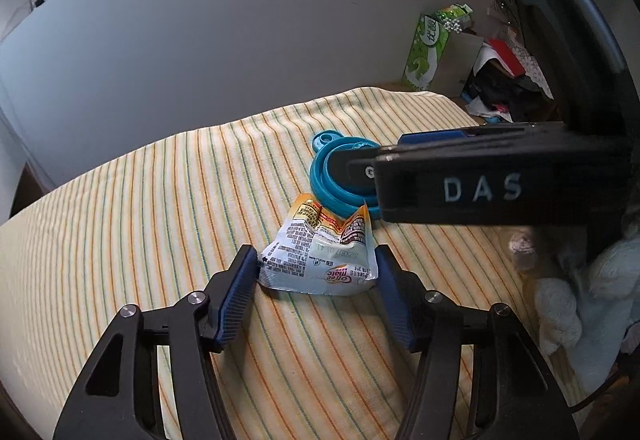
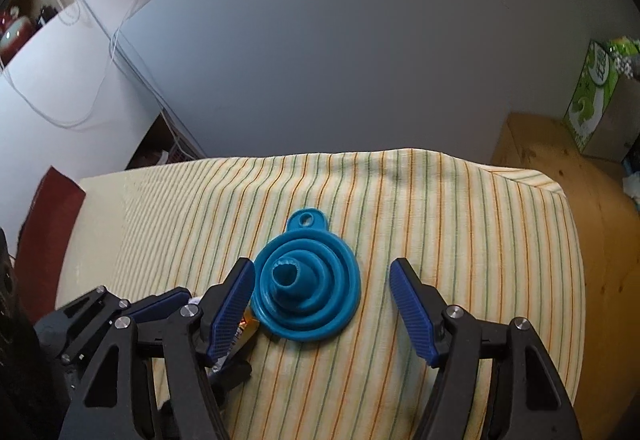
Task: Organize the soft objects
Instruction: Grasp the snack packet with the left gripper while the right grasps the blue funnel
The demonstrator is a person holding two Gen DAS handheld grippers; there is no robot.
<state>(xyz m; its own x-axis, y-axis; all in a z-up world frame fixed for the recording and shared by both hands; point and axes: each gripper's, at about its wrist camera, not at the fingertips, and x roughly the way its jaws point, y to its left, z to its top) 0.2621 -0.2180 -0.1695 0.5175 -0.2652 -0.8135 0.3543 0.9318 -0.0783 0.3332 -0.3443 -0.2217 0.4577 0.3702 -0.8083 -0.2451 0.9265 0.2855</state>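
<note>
Left claw (image 1: 316, 272), spread, brackets the crumpled packet (image 1: 320, 260) for a pinch, while right claw (image 2: 322, 296), also spread, straddles the blue funnel (image 2: 306, 292) on the striped cloth (image 2: 460, 240).

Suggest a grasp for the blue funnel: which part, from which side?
Take the funnel across its wide outer rim, coming down from above. It lies collapsed and flat on the striped cloth, spout up, so the rim is probably the firmest edge. The right claw already straddles it, left finger by the rim, right finger clear. Avoid the tab: flat on the cloth.
</note>
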